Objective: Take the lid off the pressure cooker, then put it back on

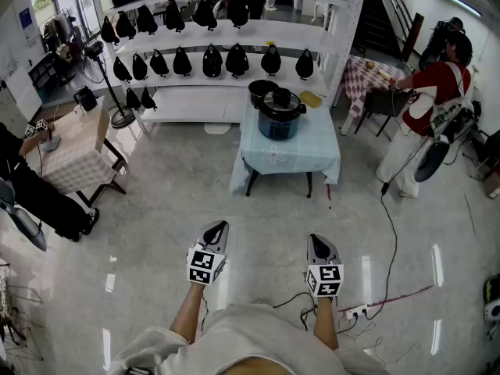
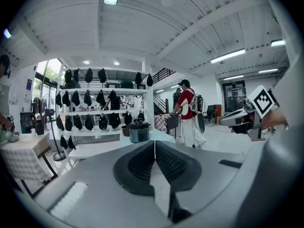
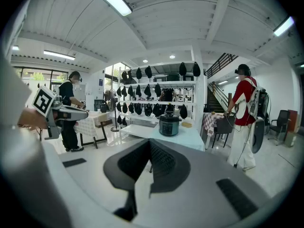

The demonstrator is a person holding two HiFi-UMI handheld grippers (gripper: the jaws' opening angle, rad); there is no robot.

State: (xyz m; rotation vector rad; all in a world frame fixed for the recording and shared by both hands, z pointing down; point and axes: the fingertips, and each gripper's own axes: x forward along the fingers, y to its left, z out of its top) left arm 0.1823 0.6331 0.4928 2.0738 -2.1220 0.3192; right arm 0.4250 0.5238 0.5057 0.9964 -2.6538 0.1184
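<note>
The pressure cooker [image 1: 280, 114] stands on a small table with a light blue cloth [image 1: 293, 153], far ahead of me. Its black lid [image 1: 280, 97] sits on top. The cooker [image 2: 139, 131] also shows in the left gripper view, and the cooker [image 3: 169, 124] in the right gripper view, small and distant in both. My left gripper [image 1: 220, 226] and right gripper [image 1: 316, 240] are held side by side over the floor, well short of the table. Both are shut with nothing between the jaws: the left gripper [image 2: 155, 143] and the right gripper [image 3: 149, 142] show their pads closed together.
A black pot [image 1: 261, 89] and a yellow item [image 1: 311, 98] sit behind the cooker. White shelves [image 1: 211, 73] with several black objects line the back. A person in red [image 1: 433, 88] stands at right, a checked table [image 1: 74, 153] at left. A cable [image 1: 392, 241] crosses the floor.
</note>
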